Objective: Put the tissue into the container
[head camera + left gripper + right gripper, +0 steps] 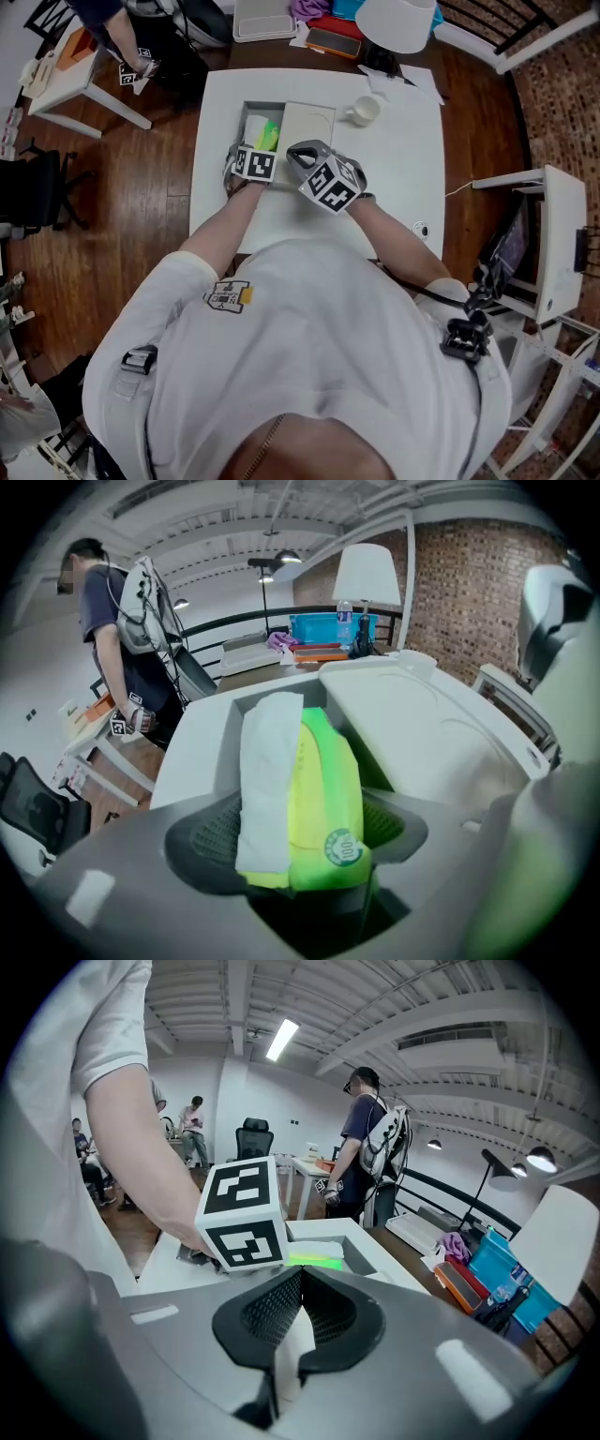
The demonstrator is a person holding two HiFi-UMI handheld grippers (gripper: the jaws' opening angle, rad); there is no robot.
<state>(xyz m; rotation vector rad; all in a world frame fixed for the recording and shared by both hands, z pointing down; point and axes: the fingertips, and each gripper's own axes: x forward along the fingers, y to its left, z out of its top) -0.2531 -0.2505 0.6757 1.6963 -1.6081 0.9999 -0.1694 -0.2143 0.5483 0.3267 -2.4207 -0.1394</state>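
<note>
1. Our left gripper (300, 832) has its fingers clamped on the green tissue pack (323, 789).
2. Our right gripper (298, 1283) has its fingers closed on a thin white edge at the near rim of the container (309, 120).
3. The pack hangs over the container's open left part.
4. Farther back, a cup (364, 111) stands on the white worktop (403, 169).

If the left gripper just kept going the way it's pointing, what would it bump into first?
Probably the open container just ahead. The green tissue pack clamped in the left gripper sticks out front, so the pack would touch the container's inside first; depth is hard to judge.
</note>
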